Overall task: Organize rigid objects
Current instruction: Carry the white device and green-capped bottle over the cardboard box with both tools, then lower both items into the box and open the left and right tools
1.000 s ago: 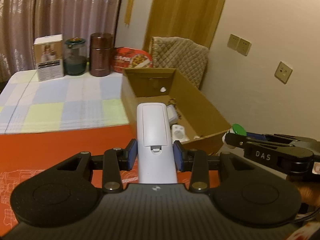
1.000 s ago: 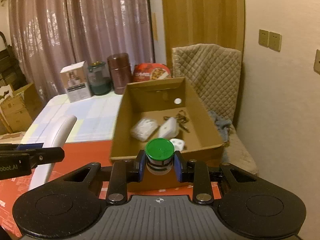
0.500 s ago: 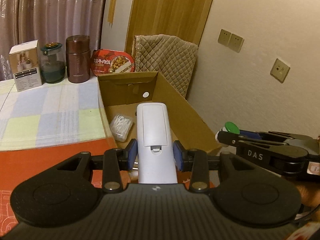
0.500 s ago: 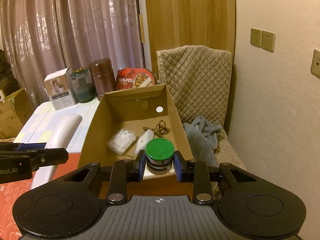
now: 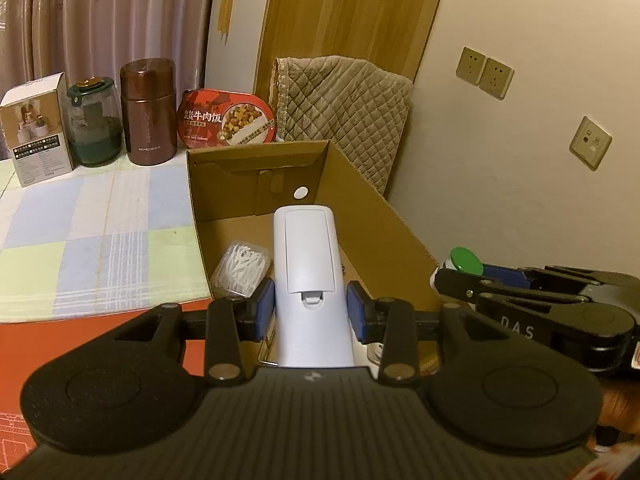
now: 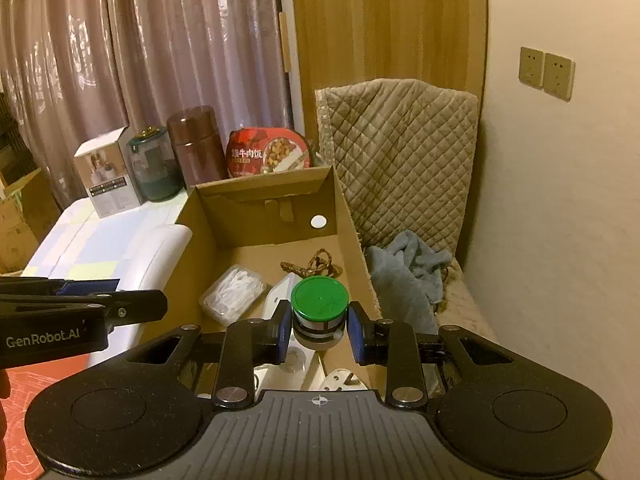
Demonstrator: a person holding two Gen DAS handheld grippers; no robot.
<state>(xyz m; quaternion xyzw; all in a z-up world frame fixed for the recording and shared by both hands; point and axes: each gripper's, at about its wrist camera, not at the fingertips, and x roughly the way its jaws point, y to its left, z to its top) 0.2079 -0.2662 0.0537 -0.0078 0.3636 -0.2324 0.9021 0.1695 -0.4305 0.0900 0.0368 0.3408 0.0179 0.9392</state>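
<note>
While the left gripper (image 5: 310, 306) clamps a white remote (image 5: 308, 268) between its blue pads, the remote juts forward over the near end of the open cardboard box (image 5: 400, 232). To its right, the right gripper (image 6: 318, 326) pinches a small green-capped bottle (image 6: 319, 306) above the same box. Ahead and below lie a clear case of white picks (image 6: 232, 294), a white plug (image 6: 338, 380) and a braided cord (image 6: 316, 264).

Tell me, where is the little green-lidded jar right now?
In the right wrist view, the green-lidded jar sits clamped in the right gripper, above the cardboard box.
</note>
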